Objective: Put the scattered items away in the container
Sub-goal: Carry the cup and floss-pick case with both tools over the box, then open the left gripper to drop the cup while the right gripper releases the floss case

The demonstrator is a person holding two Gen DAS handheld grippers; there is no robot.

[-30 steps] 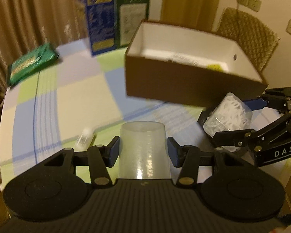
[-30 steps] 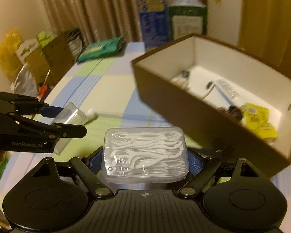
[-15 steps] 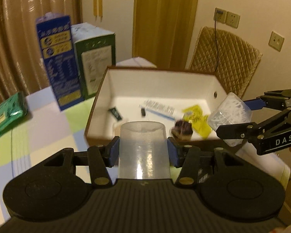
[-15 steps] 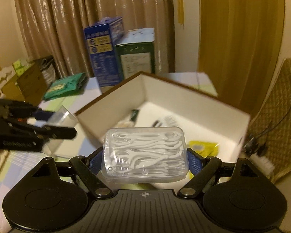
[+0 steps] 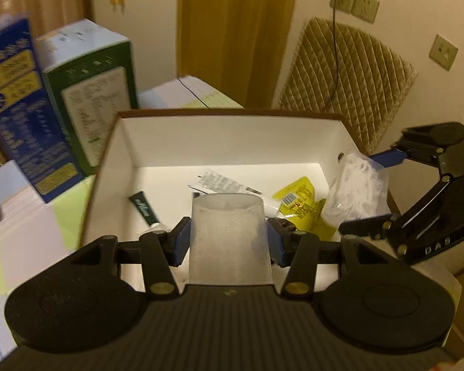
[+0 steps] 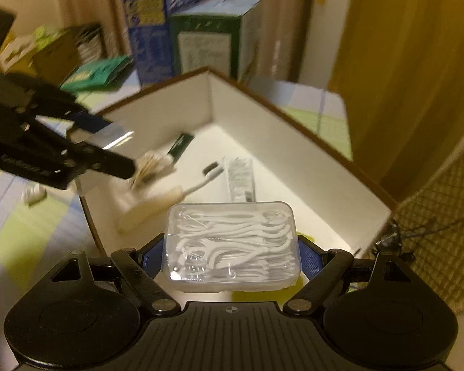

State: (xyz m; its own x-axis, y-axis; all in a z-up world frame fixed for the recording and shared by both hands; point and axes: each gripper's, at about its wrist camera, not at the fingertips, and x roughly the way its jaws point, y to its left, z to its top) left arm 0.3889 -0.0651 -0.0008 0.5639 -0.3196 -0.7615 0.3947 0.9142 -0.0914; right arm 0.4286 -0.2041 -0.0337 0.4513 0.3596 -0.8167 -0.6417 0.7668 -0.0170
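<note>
My left gripper is shut on a clear plastic cup and holds it over the near edge of the brown box. My right gripper is shut on a clear case of white floss picks, held over the box's right end. In the left wrist view the floss case and right gripper hang at the right. In the right wrist view the left gripper with the cup is at the left.
Inside the box lie a yellow sachet, a green tube, a white packet and a toothbrush. A blue carton and a green carton stand behind. A quilted chair is at the right.
Both grippers have risen and moved forward over the box with their items. The box's inside now fills both views, where a second ago its outer side was seen.
</note>
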